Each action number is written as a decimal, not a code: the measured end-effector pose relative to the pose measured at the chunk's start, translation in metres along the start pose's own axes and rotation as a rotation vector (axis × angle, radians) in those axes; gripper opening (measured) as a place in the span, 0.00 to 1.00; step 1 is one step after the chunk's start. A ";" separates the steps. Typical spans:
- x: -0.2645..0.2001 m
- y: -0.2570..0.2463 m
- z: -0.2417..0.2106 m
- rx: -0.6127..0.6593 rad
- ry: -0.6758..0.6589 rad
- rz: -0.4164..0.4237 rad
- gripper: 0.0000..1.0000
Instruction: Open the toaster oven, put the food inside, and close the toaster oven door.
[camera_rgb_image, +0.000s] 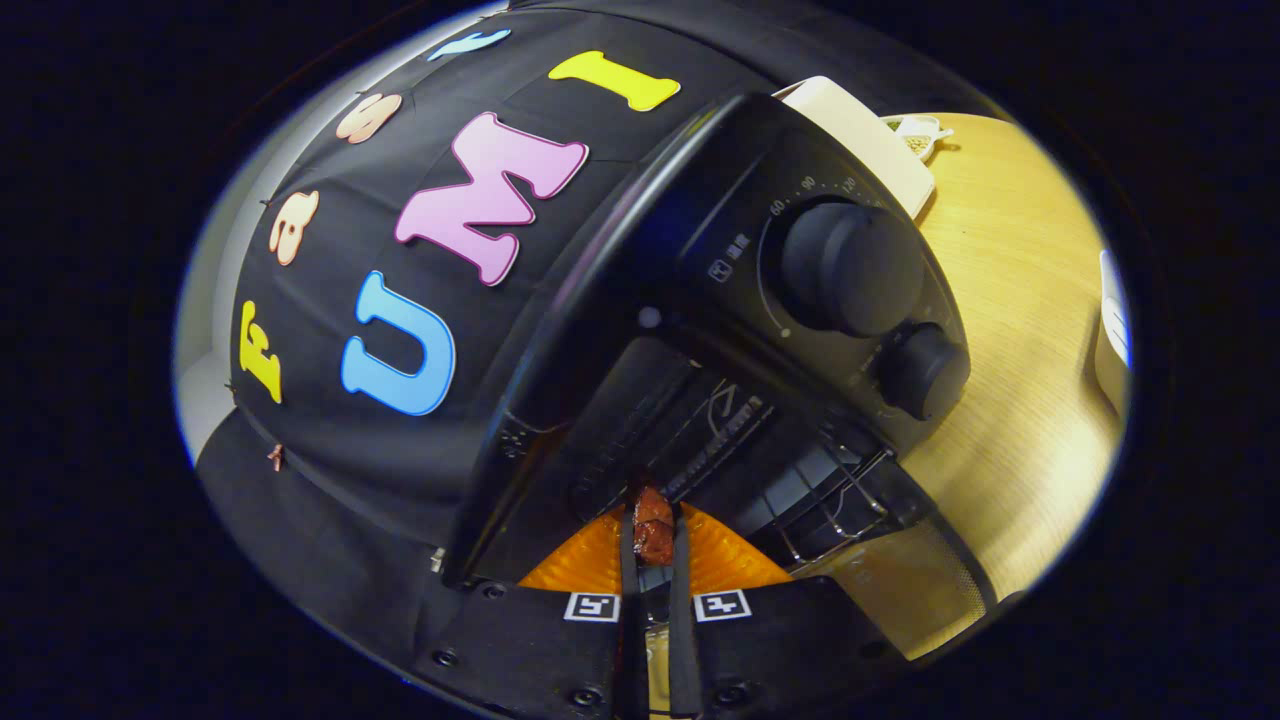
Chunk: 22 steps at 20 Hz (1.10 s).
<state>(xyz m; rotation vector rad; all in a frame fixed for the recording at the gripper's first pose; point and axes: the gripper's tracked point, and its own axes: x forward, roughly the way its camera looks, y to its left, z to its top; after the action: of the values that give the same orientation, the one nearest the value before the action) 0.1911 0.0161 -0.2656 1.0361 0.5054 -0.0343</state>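
Food (653, 535), a small reddish-brown piece, is sitting pinched between both fingertips of the gripper (654, 548), held at the open mouth of the toaster oven (640, 300), whose wire rack (830, 500) is showing to the right. Two knobs (850, 268) with dial numbers 60, 90, 120 are facing out above the wooden table (1010, 330).

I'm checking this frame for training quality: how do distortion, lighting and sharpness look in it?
Gripper view: strong fisheye bending and a tilted scene curve the toaster oven; its knobs are dim but legible; the oven cavity is dark with soft detail; the wooden table is brightly lit; the gripper, shut on the food, is sharp enough.
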 end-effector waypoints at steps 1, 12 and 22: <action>0.000 0.001 0.002 -0.007 -0.007 -0.003 0.12; -0.019 0.004 -0.019 -0.334 0.067 -0.049 0.98; -0.066 -0.018 -0.030 -0.523 0.187 -0.165 0.98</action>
<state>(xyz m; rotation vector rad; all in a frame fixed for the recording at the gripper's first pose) 0.1166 0.0180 -0.2654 0.4859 0.7231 0.0477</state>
